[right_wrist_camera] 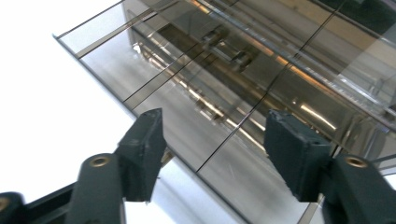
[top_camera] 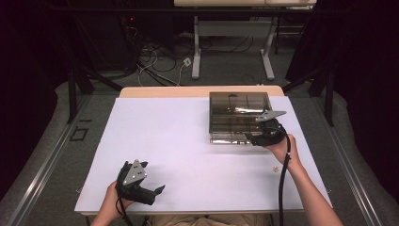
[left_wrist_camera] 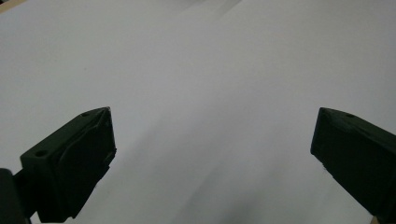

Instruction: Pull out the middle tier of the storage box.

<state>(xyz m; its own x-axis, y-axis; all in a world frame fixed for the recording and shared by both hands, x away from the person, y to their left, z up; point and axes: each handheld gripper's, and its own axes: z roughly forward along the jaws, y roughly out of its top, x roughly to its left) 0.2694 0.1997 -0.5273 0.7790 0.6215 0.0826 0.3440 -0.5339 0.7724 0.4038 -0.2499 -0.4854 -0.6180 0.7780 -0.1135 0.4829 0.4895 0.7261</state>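
Box [top_camera: 239,117]: smoky clear organizer on the table's [top_camera: 164,155] far right | Right gripper [top_camera: 250,138]: at its near edge, jaws parted, nothing between, apparently just released | Left gripper [top_camera: 157,190]: spread wide, empty, parked near the front edge, kept clear.

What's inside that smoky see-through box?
The box shows thin dividers splitting it into compartments, with nothing visible in those that show. Reflections on the tinted plastic and the right hand-held gripper hide its near corner.

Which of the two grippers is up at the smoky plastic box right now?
The right gripper, jaws open at the compartment box; the left gripper rests near the front edge.
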